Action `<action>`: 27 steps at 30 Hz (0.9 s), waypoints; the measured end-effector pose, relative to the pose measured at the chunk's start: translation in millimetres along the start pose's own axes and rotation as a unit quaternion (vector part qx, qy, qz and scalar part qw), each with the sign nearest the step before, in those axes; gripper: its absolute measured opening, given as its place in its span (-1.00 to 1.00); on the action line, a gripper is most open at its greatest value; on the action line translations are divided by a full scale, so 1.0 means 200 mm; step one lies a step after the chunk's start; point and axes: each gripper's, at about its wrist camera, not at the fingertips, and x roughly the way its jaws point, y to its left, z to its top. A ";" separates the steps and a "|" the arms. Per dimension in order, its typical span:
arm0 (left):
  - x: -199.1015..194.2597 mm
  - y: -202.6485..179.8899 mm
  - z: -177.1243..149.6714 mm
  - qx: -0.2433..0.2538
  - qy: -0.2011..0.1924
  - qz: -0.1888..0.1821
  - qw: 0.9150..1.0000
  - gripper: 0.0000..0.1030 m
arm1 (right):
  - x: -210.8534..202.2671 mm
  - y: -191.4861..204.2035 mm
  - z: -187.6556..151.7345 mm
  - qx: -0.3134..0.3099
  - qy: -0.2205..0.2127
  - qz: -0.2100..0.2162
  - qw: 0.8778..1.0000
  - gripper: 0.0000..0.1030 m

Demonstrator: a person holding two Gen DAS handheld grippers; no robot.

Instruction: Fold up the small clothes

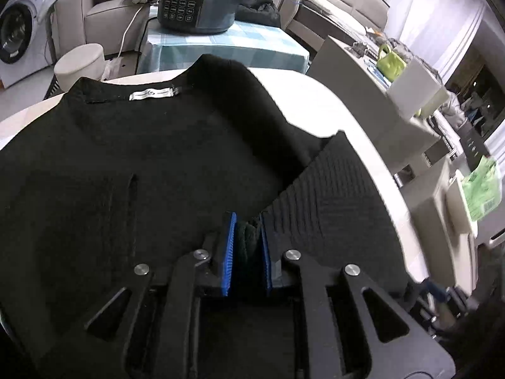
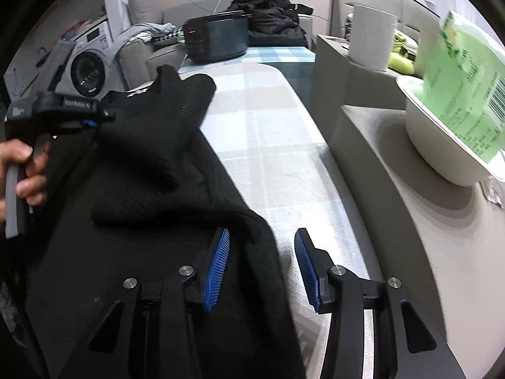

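Item: black knit sweater (image 1: 142, 158), lying spread on the checked tablecloth (image 2: 271, 145).

My left claw (image 1: 247, 246) is pinching a bunched fold of the ribbed cuff, blue pads nearly closed on it. My right claw (image 2: 258, 268) is hanging half open and gripping nothing, straddling the hem edge. I am judging the knit soft, light and floppy: best taken at seams, cuffs or hem.
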 end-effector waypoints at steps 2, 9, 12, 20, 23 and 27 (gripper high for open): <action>-0.01 0.04 0.00 -0.022 -0.006 -0.008 1.000 -0.77 | 0.01 0.02 0.01 -0.004 -0.003 0.003 1.000 -0.14; -0.15 0.01 0.10 -0.037 -0.044 -0.037 0.998 -0.78 | -0.03 0.07 0.03 0.001 -0.003 -0.003 1.000 -0.14; -0.18 -0.02 0.12 -0.029 -0.047 -0.040 0.998 -0.78 | -0.13 0.04 -0.03 0.076 -0.011 0.059 0.995 -0.14; -0.19 0.00 0.11 -0.041 -0.038 -0.038 0.998 -0.78 | -0.08 0.24 -0.02 0.110 -0.004 0.187 0.976 -0.14; -0.19 0.03 0.11 -0.047 -0.033 -0.041 0.997 -0.78 | 0.07 0.28 0.03 0.151 0.024 0.194 0.969 -0.14; -0.20 0.05 0.12 -0.052 -0.035 -0.040 0.997 -0.78 | 0.20 0.32 0.06 0.195 0.028 0.225 0.954 -0.88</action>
